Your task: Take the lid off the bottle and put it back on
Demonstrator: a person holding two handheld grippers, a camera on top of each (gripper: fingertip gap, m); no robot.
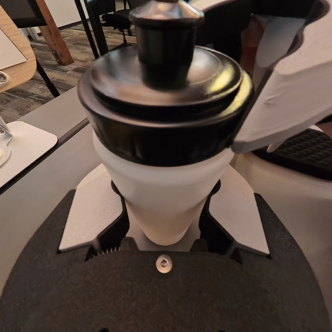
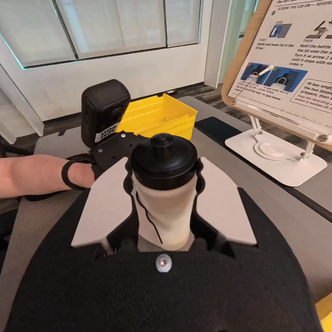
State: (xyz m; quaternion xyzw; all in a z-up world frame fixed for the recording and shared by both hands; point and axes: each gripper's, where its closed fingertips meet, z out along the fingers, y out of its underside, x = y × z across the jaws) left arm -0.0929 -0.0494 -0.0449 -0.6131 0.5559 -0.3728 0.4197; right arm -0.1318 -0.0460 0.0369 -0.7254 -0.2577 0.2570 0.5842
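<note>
From my remote station, the lid (image 1: 165,100) smears with motion blur in the left wrist view, its spout (image 1: 164,48) running soft toward the top edge. The right gripper (image 1: 280,100) enters there only as a blurred pale finger, cut off by the right edge. In the right wrist view my own fingers (image 2: 213,201) hide the bottle (image 2: 167,212) sides, the bottle's base sits behind the gripper body, and the instruction board (image 2: 287,59) runs off the frame.
</note>
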